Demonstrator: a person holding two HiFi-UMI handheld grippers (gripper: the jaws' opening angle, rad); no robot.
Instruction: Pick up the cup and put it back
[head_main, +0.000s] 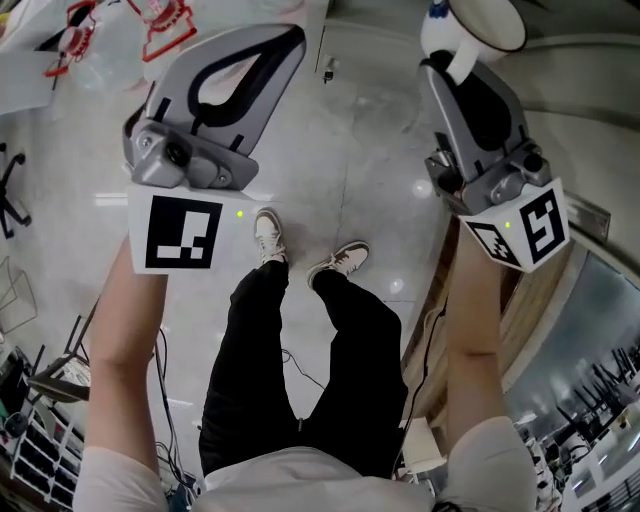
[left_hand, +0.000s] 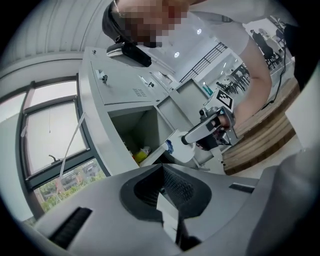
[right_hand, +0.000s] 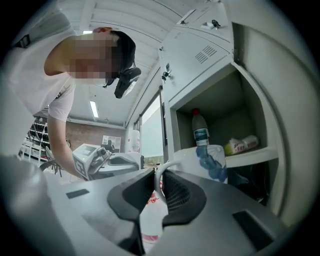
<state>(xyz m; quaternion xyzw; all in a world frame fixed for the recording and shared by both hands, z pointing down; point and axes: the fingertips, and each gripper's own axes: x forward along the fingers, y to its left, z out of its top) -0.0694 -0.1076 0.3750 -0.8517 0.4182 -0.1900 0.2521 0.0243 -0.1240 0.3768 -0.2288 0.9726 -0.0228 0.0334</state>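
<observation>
cup pinched by its handle

head view: at 1 o'clock the right gripper (head_main: 452, 58) clamps the white cup (head_main: 487, 22) by its handle. left gripper view: the left gripper (left_hand: 162, 168) is clenched and empty. right gripper view: the cup sits at 4 o'clock, in front of the open locker (right_hand: 200, 65).

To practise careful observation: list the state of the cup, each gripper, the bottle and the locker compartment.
cup: held by its handle, off the shelf.
right gripper: shut on the cup's handle.
left gripper: shut, empty.
bottle: upright, capped.
locker compartment: open.
</observation>
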